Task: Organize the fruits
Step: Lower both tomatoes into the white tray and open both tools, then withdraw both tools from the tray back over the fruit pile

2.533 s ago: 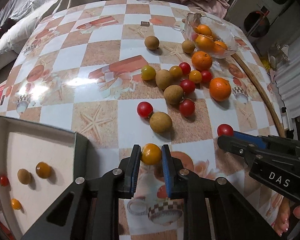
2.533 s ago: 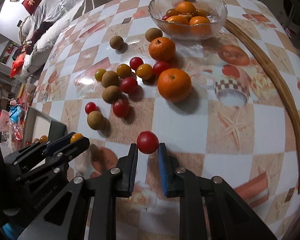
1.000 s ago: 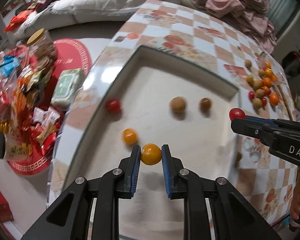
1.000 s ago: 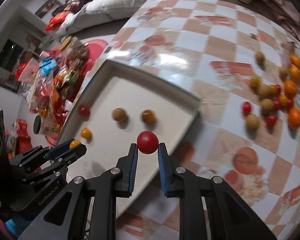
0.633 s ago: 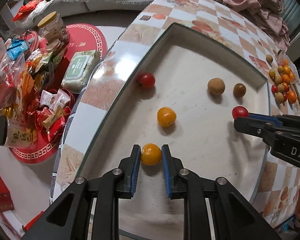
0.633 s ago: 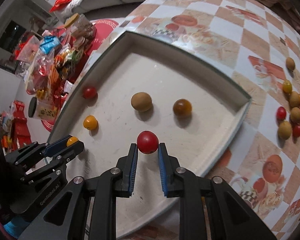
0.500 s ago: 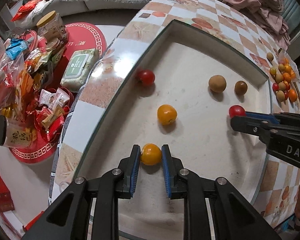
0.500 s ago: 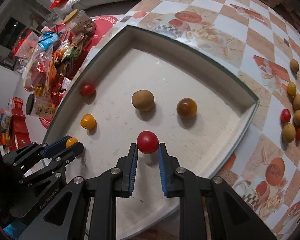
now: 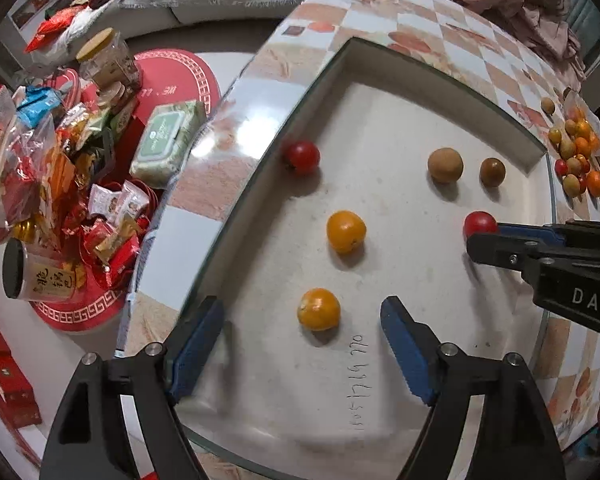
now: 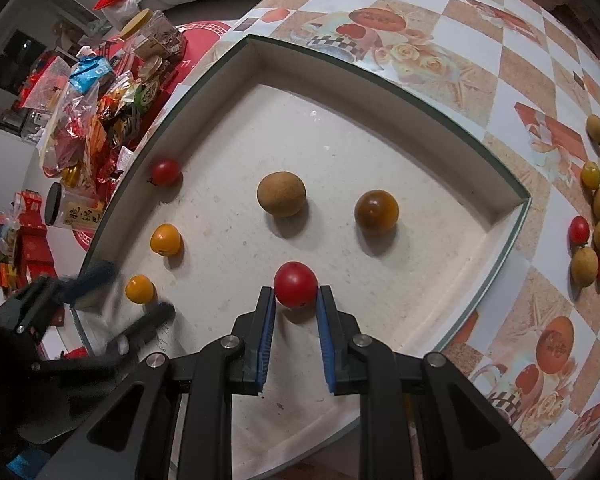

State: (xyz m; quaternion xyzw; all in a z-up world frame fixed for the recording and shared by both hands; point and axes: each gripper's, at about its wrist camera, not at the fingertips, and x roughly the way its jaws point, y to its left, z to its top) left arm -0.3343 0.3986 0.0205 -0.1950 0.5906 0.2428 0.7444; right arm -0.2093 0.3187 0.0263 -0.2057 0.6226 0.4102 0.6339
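two tools (image 9: pixel 302 354), far fruit pile (image 9: pixel 575 160) cut off

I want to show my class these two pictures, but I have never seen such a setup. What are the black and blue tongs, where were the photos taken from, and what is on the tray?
There is no robot here. A person holds a two-finger tool in each hand, and each tool carries a wide-angle camera looking along its fingers, so each picture is one tool's own view.

In the left tool's view, the left tool has just opened, and the orange tomato it carried sits free on the tray between its fingers. In the right tool's view, the right tool is shut on a red tomato.

Four more fruits lie on the tray: another orange tomato, a second red tomato, a tan round fruit and a brown one. More fruit waits on the checked table.
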